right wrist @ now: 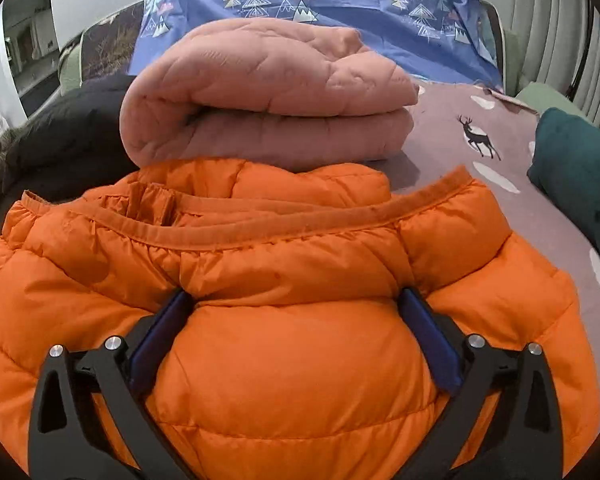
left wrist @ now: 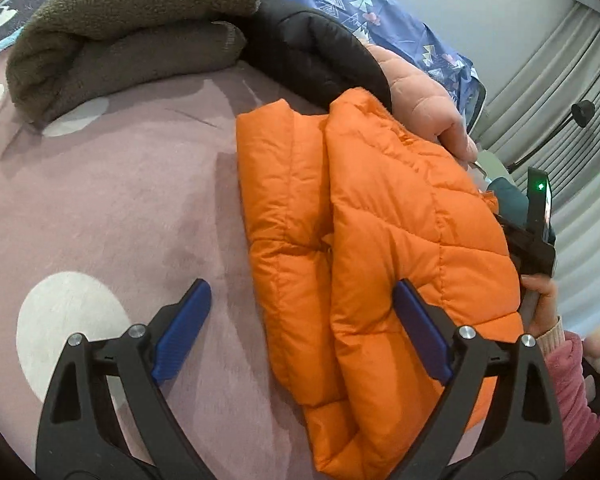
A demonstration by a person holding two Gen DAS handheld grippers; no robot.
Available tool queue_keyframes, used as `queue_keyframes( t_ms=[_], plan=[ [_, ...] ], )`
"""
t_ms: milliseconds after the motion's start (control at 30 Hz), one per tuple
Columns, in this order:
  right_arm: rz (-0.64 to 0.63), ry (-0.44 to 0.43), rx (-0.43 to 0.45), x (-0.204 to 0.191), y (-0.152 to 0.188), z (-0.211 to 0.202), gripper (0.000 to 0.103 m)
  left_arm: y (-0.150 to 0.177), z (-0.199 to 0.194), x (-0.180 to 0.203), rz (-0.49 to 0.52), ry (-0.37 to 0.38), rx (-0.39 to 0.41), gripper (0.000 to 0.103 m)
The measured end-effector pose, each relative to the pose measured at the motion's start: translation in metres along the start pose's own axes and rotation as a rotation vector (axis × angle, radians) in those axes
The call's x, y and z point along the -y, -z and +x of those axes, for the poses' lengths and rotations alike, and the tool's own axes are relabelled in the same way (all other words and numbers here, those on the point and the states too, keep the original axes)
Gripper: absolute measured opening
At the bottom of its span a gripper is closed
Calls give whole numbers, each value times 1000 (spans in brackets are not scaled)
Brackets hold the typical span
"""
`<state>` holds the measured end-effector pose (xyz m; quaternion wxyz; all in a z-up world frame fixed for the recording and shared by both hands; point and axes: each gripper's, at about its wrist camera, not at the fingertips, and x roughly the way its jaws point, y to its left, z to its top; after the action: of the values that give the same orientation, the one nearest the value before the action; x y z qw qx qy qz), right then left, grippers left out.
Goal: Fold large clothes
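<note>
An orange puffer jacket [left wrist: 380, 240] lies folded on the mauve bedspread [left wrist: 120, 200]. My left gripper [left wrist: 300, 300] is open above the jacket's left edge; its right finger [left wrist: 416, 328] touches the jacket and its left finger hangs over the bedspread. In the right wrist view the jacket [right wrist: 292, 360] fills the foreground. My right gripper [right wrist: 296, 300] is open wide with a puffy fold of the jacket bulging between its blue fingers [right wrist: 432, 340]. The right gripper also shows in the left wrist view [left wrist: 532, 240] at the jacket's far side.
A folded brown fleece [left wrist: 120, 36] and a black jacket [left wrist: 320, 60] lie behind. A folded pink quilted coat [right wrist: 268, 96] sits just beyond the orange jacket. A teal garment [right wrist: 580, 176] lies at right. A blue patterned sheet [right wrist: 320, 4] covers the back.
</note>
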<state>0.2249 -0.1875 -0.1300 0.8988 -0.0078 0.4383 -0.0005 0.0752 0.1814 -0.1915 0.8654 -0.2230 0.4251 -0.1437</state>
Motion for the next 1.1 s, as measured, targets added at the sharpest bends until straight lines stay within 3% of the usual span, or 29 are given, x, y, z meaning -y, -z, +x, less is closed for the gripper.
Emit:
queue_keyframes(
  t_ms=[200,367,467,567,767,833,1000,1100],
  plan=[
    [4,-24,5,7,-2,-9,102,-5,3,-1,-14,42,-1,93],
    [-17,-63,154,4,6,-82,102,-13,0,-7,-13,56,-15,93],
    [-202,-94,256,-27,33,-135,102,-31,3,-12,-9,64,-8,93],
    [-380,-177,293,-60,73,-168,102,-51,16,-22,-34,124,-36,93],
    [-738,-310,336,-146,161,-197,102,-81,48,-30,-64,243,-88,90],
    [-837,-302,351,-168,179,-196,102,-86,56,-27,-58,262,-108,77],
    [-979,-200,362,-210,202,-178,101,-92,69,-22,-63,291,-143,64],
    [-969,-151,317,-224,198,-161,87,-92,74,-20,-70,312,-157,60]
  ],
)
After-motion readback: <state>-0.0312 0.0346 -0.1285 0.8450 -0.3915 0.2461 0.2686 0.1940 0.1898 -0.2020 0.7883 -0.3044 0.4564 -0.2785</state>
